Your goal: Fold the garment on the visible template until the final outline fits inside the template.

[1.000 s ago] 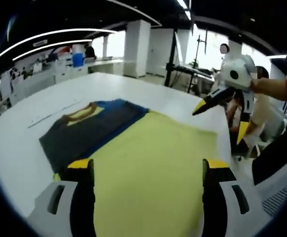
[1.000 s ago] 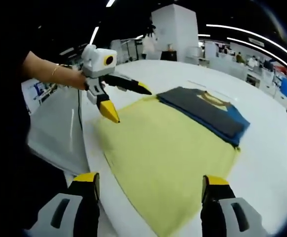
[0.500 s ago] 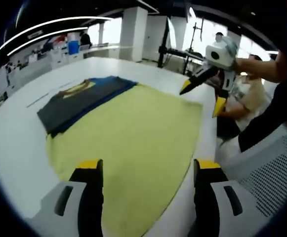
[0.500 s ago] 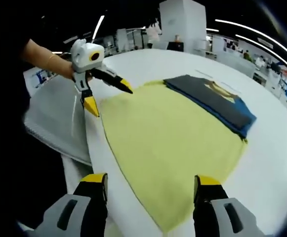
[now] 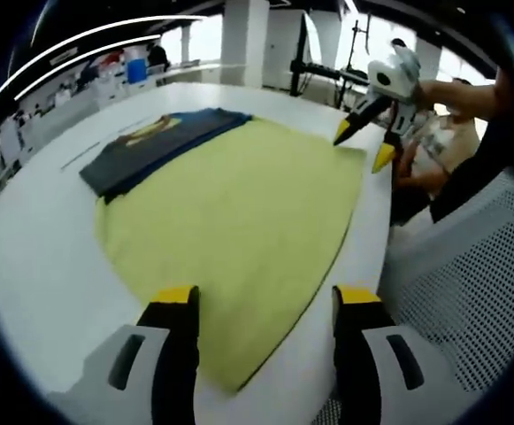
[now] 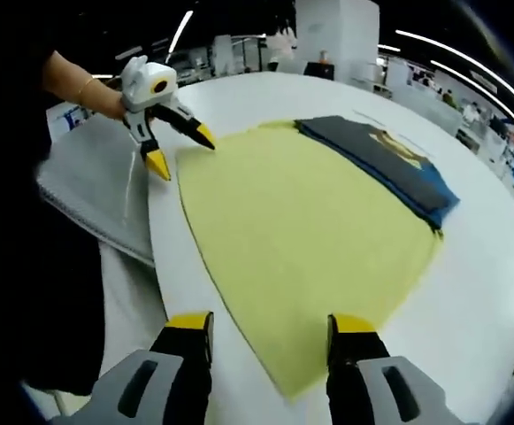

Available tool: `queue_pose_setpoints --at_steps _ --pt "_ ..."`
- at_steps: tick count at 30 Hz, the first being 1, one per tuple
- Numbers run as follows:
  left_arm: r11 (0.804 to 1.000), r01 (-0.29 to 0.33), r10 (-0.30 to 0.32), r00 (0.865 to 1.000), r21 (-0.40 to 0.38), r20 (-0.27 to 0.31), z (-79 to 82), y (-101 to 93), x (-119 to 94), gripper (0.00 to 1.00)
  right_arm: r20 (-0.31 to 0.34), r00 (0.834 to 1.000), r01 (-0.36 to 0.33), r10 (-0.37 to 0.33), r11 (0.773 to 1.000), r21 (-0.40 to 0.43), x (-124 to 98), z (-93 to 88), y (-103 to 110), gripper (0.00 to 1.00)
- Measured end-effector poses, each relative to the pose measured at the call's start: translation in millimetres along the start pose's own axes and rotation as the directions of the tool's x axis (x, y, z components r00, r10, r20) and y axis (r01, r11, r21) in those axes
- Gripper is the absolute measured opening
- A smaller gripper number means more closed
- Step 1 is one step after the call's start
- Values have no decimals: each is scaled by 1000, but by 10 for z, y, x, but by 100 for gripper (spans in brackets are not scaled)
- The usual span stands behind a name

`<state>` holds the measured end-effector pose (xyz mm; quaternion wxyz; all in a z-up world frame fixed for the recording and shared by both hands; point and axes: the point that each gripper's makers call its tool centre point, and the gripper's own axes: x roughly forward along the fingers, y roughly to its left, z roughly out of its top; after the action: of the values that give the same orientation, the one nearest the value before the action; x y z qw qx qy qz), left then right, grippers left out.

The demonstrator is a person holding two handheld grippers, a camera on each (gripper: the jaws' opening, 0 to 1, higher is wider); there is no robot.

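Folded dark garment [image 5: 155, 146] w/ blue trim lies flat at far end of yellow template [image 5: 239, 212], white worktop [image 5: 35, 257]. Left gripper [image 5: 265, 297] and right gripper [image 6: 270, 323]: jaws wide apart, gripping nothing.

The template [image 5: 239, 212] across the frame's centre is plain pale yellow. The garment [image 5: 155, 146] at upper left is dark grey with a blue edge and a yellow collar patch. The surface [image 5: 35, 239] is white. Each claw, left [image 5: 264, 305] and right [image 6: 270, 329], is black with yellow tips on a grey-white body.
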<state>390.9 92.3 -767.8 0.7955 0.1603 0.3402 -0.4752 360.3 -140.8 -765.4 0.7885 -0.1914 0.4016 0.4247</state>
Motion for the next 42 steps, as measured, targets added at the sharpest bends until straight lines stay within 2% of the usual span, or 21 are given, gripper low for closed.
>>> queue_pose_setpoints --at_steps 3,9,12,14,19,25,29,35,38,42 --pt "1000 -2 3 999 30 -40 -70 9 7 51 -27 1000 13 -13 1000 -16 6 -78 -27 46" --pt "999 -15 16 999 34 -39 -62 34 8 47 -77 996 34 -38 998 -51 22 -198 -66 36" --pt "994 -25 31 998 103 -60 -94 16 13 47 -62 997 32 -35 999 -42 18 -172 -68 36" --pt "996 -20 25 998 88 -54 -91 11 12 45 -58 998 31 -33 999 -38 18 -173 -84 36" --pt "996 -33 38 998 78 -57 -95 75 9 41 -44 998 53 -54 998 -15 3 -157 -169 26" --pt "996 -71 74 996 44 -52 -85 136 16 28 -45 996 77 -77 997 -5 -21 -164 -246 15" --pt "996 -61 64 996 59 -57 -85 102 22 7 -47 993 106 -106 994 -10 -21 -157 -308 3" --pt "995 -77 81 995 71 -64 -60 142 20 3 -33 994 103 -102 995 20 -17 -135 -363 0" --pt "994 -81 85 995 70 -59 -15 164 -22 1 -36 995 97 -94 993 66 -30 -143 -364 0" --pt "992 -91 95 994 93 -44 50 151 -88 0 -8 996 93 -93 990 105 -86 -102 -339 0"
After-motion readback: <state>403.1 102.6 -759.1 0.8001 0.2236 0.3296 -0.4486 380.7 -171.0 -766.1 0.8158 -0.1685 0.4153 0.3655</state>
